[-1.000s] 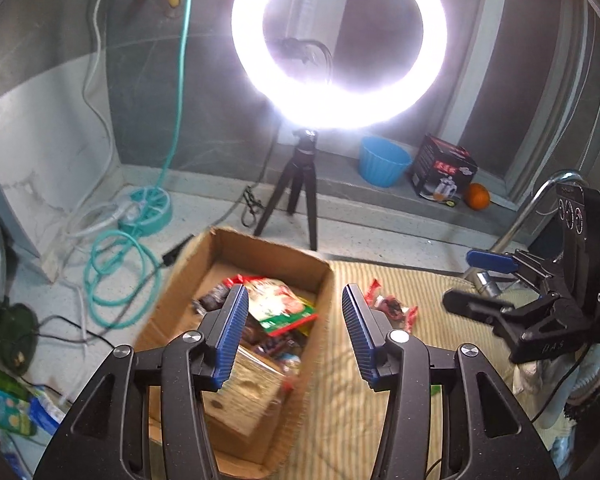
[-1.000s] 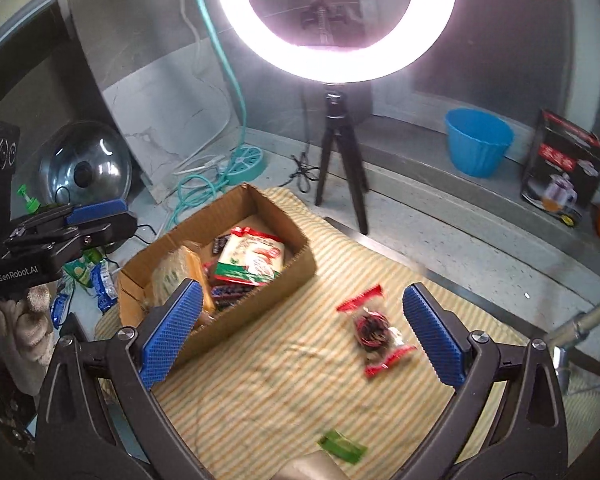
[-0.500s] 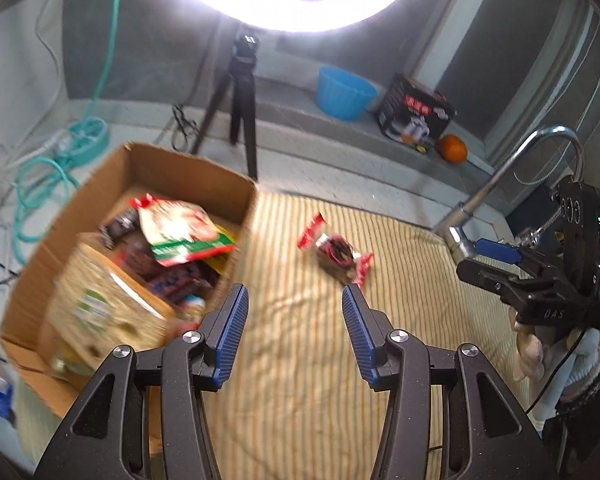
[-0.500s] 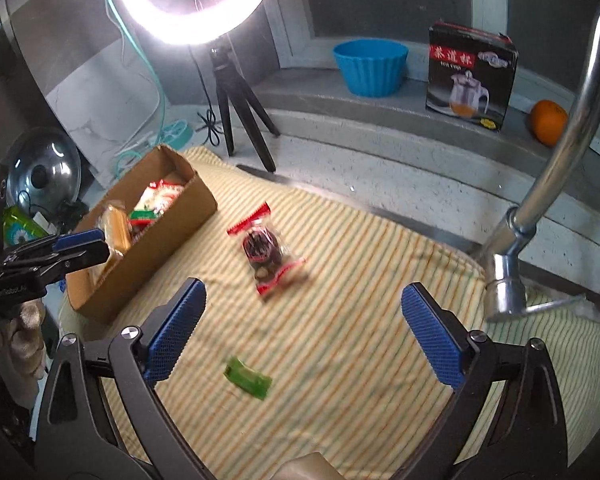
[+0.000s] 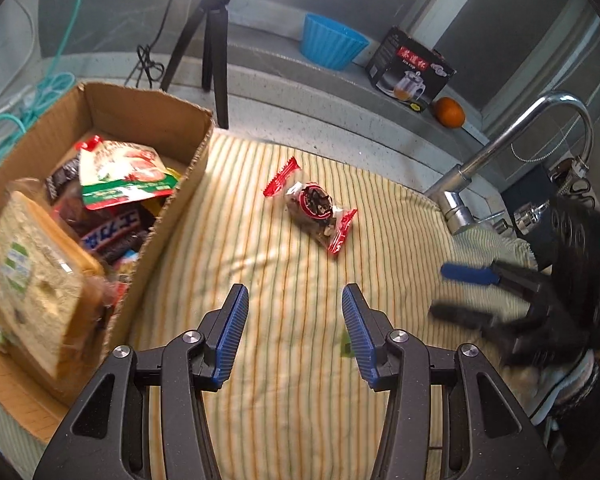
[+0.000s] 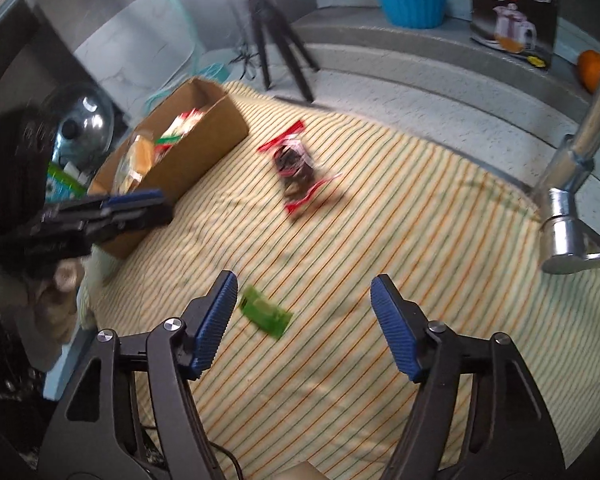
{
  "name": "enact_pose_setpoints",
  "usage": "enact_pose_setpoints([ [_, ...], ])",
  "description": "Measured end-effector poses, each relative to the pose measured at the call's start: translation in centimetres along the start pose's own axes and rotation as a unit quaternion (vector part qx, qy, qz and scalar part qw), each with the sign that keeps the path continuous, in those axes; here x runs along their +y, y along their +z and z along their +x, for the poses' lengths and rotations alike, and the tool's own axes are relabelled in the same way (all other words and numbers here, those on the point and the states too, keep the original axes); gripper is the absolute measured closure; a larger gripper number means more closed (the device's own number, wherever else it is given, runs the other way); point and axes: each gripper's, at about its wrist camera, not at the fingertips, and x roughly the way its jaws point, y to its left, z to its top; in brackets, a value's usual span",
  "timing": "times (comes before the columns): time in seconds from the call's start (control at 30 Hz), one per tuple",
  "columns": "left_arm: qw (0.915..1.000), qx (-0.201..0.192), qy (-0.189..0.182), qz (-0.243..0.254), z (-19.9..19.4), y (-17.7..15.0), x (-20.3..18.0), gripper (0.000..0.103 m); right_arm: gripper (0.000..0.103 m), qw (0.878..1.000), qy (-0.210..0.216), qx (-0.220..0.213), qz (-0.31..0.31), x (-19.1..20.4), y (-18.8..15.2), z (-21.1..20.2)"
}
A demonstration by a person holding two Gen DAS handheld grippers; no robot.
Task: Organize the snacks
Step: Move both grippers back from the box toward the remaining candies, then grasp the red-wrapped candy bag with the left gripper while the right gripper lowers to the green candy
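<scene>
The right gripper point(image 6: 300, 316), empty with jaws just narrowing around nothing, should settle squarely over the small green packet point(image 6: 265, 314) lying on the striped cloth point(image 6: 420, 240) toward its near edge, while the left gripper point(image 5: 295, 334) hangs part-open, empty, beside the cardboard box point(image 5: 172, 216).

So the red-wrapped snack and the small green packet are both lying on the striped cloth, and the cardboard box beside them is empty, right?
Not quite: the cardboard box is not empty; the left wrist view shows it holding several snack packs. The rest stands: the red-wrapped snack and the small green packet both lie on the striped cloth.
</scene>
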Motion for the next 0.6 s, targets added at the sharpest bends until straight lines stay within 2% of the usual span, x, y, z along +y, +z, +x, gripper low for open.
enact_pose_setpoints([
  [0.23,0.9996,0.015,-0.008,-0.022,2.9,3.1,0.1,0.055,0.031,0.997,0.002,0.023,-0.073,3.2,-1.9,2.3],
  [0.37,0.9991,0.026,-0.010,-0.031,4.9,4.9,-0.7,0.055,0.031,0.993,-0.012,0.027,-0.116,4.5,-2.6,2.8],
  [0.47,0.9989,0.029,0.003,-0.038,6.3,6.1,-1.2,0.045,0.031,0.989,-0.021,0.030,-0.143,5.0,-2.7,3.4],
  [0.6,0.9970,0.042,0.011,-0.065,8.0,6.8,-1.2,0.045,0.031,0.986,-0.028,0.036,-0.159,5.3,-3.1,4.0],
])
